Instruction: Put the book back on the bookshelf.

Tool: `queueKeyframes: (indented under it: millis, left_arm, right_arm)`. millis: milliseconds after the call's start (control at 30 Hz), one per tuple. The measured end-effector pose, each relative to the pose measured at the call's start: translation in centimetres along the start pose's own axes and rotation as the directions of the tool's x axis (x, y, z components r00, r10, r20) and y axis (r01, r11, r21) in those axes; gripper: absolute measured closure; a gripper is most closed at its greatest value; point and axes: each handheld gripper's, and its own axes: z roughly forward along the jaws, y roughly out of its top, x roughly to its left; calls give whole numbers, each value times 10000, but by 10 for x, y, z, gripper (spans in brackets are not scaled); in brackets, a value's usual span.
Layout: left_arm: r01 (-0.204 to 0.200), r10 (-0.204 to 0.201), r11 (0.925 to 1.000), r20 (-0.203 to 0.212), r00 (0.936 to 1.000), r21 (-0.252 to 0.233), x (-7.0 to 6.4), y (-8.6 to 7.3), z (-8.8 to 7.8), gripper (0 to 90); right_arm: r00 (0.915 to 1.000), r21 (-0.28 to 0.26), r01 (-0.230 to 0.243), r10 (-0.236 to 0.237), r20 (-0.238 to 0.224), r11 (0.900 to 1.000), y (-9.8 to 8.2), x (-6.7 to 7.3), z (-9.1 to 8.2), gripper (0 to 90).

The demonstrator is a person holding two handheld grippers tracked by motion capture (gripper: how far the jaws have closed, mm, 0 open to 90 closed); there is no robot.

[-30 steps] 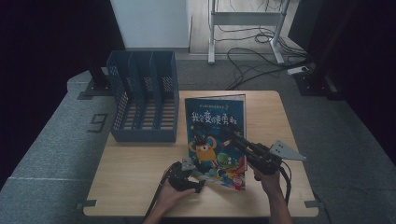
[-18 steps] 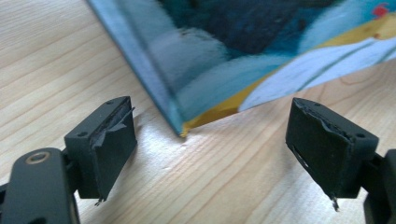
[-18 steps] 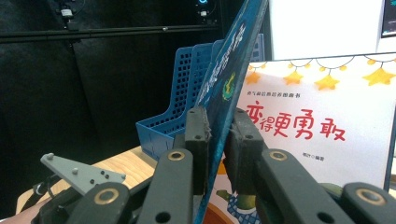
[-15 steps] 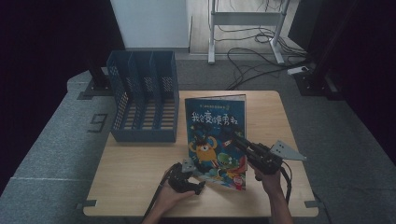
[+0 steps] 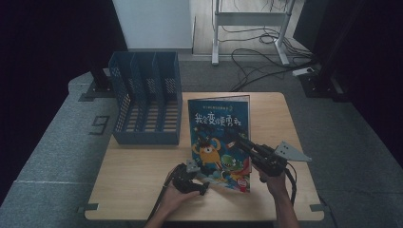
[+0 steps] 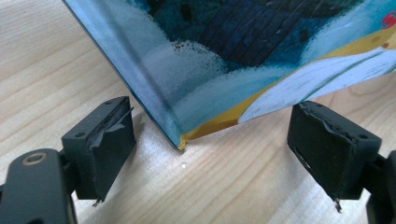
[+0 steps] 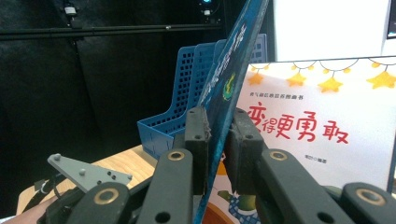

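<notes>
A picture book [image 5: 216,135] with a teal cover and cartoon monsters lies on the wooden table [image 5: 138,185], its front cover raised. My right gripper [image 5: 239,141] is shut on that cover [image 7: 231,84] near its right edge. The white title page [image 7: 322,135] shows behind it in the right gripper view. My left gripper [image 5: 194,176] sits at the book's lower left corner. In the left gripper view its jaws stand wide apart, and the book's corner [image 6: 187,135] touches the table between them without meeting either pad [image 6: 114,135].
A blue slotted file rack [image 5: 147,102] stands at the table's back left, beside the book [image 7: 187,107]. The other hand's gripper, with its grey plate [image 7: 88,175], shows low at the left of the right gripper view. Cables and a metal frame lie on the floor beyond the table.
</notes>
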Motion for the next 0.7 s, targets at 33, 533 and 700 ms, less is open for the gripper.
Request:
queueKeyframes:
  millis: [33, 533, 700]
  left_arm:
    - [21, -21, 10000, -8, 10000, -7, 0, 1, 1, 149]
    - [197, -195, 9997, -209, 9996, 120, 6, 14, 9, 150]
    - [176, -176, 9998, 30, 9998, 15, 7, 11, 5, 158]
  right_arm:
    - [10000, 2, 48, -48, -23, 10000, 0, 0, 0, 790]
    - [9993, -5, 343, -343, -129, 9994, 2, 0, -2, 812]
    - [9990, 34, 445, -445, -83, 9990, 1, 0, -4, 813]
